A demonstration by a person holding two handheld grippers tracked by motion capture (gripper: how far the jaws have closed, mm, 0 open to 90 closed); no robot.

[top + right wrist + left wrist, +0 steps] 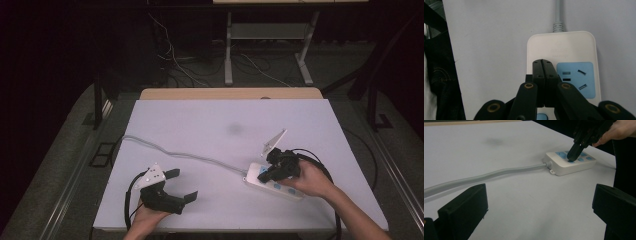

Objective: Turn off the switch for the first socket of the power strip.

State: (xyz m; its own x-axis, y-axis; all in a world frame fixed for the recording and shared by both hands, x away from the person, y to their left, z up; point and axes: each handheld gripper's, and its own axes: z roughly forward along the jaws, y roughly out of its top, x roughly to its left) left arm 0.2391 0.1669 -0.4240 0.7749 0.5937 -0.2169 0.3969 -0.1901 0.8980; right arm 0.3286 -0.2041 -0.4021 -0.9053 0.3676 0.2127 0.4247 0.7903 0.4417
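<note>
A white power strip [278, 187] with light blue socket panels lies at the right of the white table [215, 125], and its grey cable [175, 152] runs off to the left. My right gripper [263, 175] is shut, jaws pressed together with nothing between them. Its tip rests on the strip's top. In the right gripper view the closed tip [543, 65] sits on the strip [561, 46] just left of a blue socket panel [579, 80]. My left gripper [183, 185] stands open near the front left. In its own view the left gripper [540, 207] faces the strip [559, 166] and the right gripper [574, 153].
A faint dark smudge [234, 129] marks the table's middle. A wooden edge [230, 93] borders the far side, with desk legs and floor cables beyond. Dark trousers [441, 75] hang at the table's edge beside the strip.
</note>
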